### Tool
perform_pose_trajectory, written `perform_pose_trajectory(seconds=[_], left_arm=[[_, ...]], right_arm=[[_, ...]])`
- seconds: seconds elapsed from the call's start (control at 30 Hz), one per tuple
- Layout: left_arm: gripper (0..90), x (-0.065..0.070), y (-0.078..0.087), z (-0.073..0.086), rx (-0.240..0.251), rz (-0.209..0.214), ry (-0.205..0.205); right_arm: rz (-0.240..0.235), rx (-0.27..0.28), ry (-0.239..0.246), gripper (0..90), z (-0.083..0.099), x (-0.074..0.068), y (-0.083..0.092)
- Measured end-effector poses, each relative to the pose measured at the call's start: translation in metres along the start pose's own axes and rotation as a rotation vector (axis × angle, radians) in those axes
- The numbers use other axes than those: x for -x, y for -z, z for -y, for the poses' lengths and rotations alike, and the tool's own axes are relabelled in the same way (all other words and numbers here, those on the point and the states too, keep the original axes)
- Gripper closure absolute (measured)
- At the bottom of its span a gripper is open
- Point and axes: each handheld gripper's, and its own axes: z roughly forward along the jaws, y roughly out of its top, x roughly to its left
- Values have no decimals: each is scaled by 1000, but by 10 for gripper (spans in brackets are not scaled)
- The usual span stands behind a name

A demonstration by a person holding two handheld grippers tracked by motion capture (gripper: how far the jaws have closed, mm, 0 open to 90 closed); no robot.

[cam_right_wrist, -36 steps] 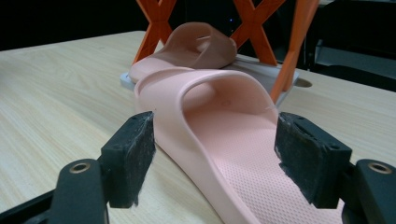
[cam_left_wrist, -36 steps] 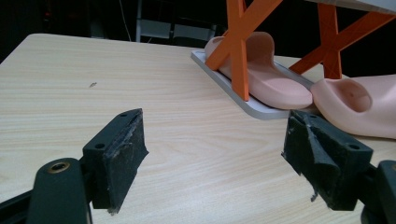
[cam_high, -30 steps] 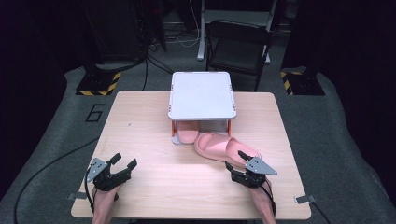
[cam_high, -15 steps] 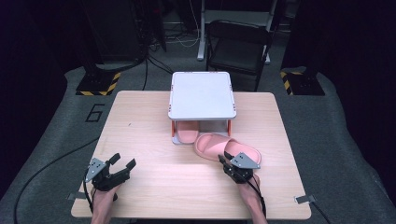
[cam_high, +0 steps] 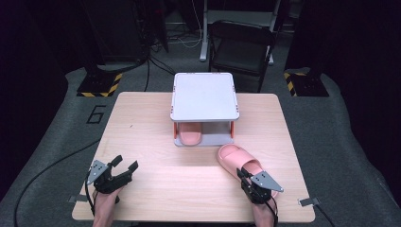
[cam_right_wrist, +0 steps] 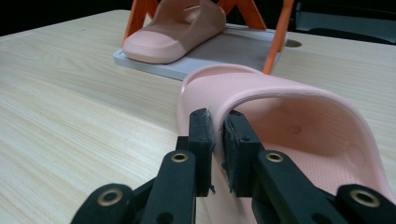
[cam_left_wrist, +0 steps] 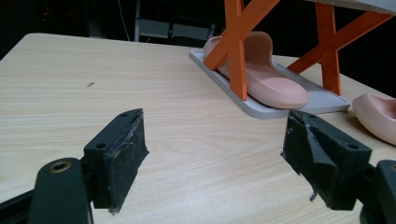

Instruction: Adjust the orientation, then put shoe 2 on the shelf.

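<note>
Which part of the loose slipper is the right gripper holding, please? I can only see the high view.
Observer: The right gripper has just been closing its jaws, and they now pinch the near edge of the strap of the loose slipper.
Operator: Thank you. Is the left gripper holding anything?
Observer: No. The left gripper has its jaws wide apart, with only the bare table between them.

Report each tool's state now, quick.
Left tool: open, holding nothing.
Right tool: jaws just closed, shut on the strap edge of the pink slipper.
</note>
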Motion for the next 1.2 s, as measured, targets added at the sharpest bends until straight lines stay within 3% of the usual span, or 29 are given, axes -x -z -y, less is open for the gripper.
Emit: perform_pose_trajectory(seconds=[0.03,0.1,0.17,0.23,0.33,0.43,0.53,0.83,1.0,1.2], left_arm=[[210,0,0,0,0,0,0],[210,0,0,0,-1,0,-1],[210,-2,1,0,2,-3,4],[210,-3,1,0,7,-7,12],[211,-3,2,2,9,-8,13],[210,-3,2,2,8,-2,14],[210,-4,3,2,6,-2,9],[212,-5,4,3,10,-9,15],[212,-5,6,3,16,-13,13],[212,-5,6,3,8,-11,16]], right_arm=[[-1,-6,-3,800,0,0,0],[-20,-9,-14,658,-1,1,2],[-68,-12,-34,529,-5,3,5],[-98,0,-26,457,-7,5,9],[-125,83,-5,336,-10,8,23],[-98,109,64,231,-15,13,33],[-47,112,101,212,-17,23,38],[44,176,71,275,-12,56,49],[48,205,33,304,-8,65,54],[-1,143,36,265,-13,72,46]])
